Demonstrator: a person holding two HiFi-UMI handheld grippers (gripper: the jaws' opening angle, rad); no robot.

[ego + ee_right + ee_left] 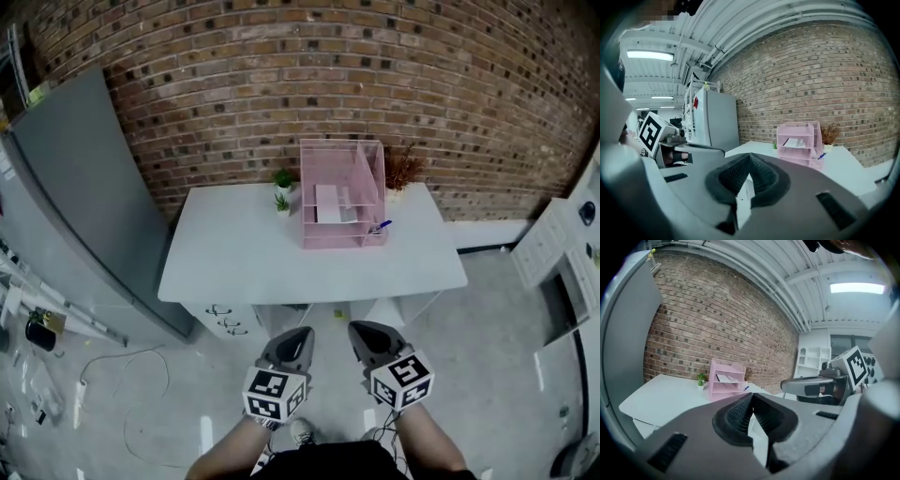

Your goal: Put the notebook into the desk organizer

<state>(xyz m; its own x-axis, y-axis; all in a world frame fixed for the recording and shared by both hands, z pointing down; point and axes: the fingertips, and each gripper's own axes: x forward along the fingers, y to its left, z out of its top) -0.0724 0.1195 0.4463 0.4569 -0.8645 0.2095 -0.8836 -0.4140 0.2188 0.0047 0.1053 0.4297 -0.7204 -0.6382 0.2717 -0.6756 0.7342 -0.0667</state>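
Observation:
A pink desk organizer (342, 192) stands at the back of a white desk (244, 258). A white notebook (328, 203) lies on one of its shelves. A blue pen (381, 227) sticks out at its front right corner. Both grippers are held side by side in front of the desk, well short of its front edge. My left gripper (300, 335) and right gripper (362, 330) are shut with nothing between the jaws. The left gripper view shows its own shut jaws, the organizer (726, 379) far ahead and the right gripper (815, 385) alongside. In the right gripper view the organizer (799, 143) and notebook (793, 142) are distant.
Two small green plants (282, 189) stand left of the organizer and a dried plant (403, 169) behind it on the right. A tall grey cabinet (75, 197) is left of the desk, white shelving (562, 253) to the right. Drawers (225, 323) sit under the desk. Cables lie on the floor (112, 375).

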